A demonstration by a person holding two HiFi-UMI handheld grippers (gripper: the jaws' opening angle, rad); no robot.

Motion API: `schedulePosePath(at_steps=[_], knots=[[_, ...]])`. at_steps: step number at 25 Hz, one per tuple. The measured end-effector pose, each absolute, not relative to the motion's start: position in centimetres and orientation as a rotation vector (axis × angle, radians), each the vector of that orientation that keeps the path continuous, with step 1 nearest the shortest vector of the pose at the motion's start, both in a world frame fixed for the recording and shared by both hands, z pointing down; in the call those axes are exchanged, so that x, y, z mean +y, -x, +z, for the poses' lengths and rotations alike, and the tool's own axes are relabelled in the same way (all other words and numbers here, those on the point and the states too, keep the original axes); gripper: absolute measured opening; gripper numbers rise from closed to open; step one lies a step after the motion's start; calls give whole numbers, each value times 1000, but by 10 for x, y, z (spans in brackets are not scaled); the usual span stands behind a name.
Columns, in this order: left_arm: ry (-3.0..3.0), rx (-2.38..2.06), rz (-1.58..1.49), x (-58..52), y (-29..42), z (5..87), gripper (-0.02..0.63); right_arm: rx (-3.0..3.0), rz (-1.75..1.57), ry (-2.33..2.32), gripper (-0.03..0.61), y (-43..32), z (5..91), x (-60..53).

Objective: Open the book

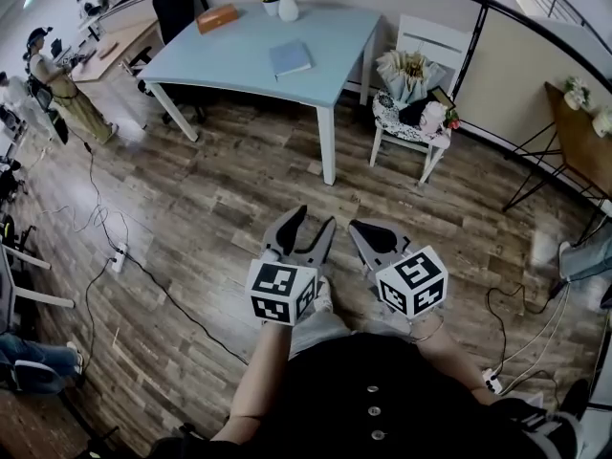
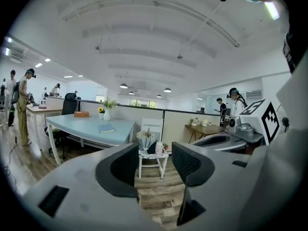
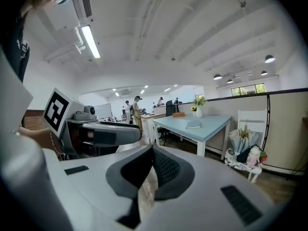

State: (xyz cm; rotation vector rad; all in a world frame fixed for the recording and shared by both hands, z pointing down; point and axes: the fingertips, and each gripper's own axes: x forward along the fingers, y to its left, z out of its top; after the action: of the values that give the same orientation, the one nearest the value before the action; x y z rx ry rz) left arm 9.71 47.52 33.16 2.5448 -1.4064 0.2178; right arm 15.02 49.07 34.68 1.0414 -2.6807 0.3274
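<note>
With left tongs [image 1: 314, 221] spread empty and right tongs [image 1: 358, 228] closed empty, the book [image 1: 290, 58] well ahead could be shoved by closed jaws.

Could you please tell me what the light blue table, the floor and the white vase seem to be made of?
Light blue table: probably painted or laminated board, smooth and matt; no grain shows.
Brown plank floor: wood or wood-look laminate, with grain and staggered joints, slight sheen.
White vase: likely glazed ceramic, opaque and smooth, but too small to be sure.
</note>
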Motion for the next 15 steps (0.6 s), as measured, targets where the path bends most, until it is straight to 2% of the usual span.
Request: schedulePosePath(at_steps=[15], knots=[[-2622,-1294,186,350,-42,320,193,-2618,292,-1117,2,-88,343,365]])
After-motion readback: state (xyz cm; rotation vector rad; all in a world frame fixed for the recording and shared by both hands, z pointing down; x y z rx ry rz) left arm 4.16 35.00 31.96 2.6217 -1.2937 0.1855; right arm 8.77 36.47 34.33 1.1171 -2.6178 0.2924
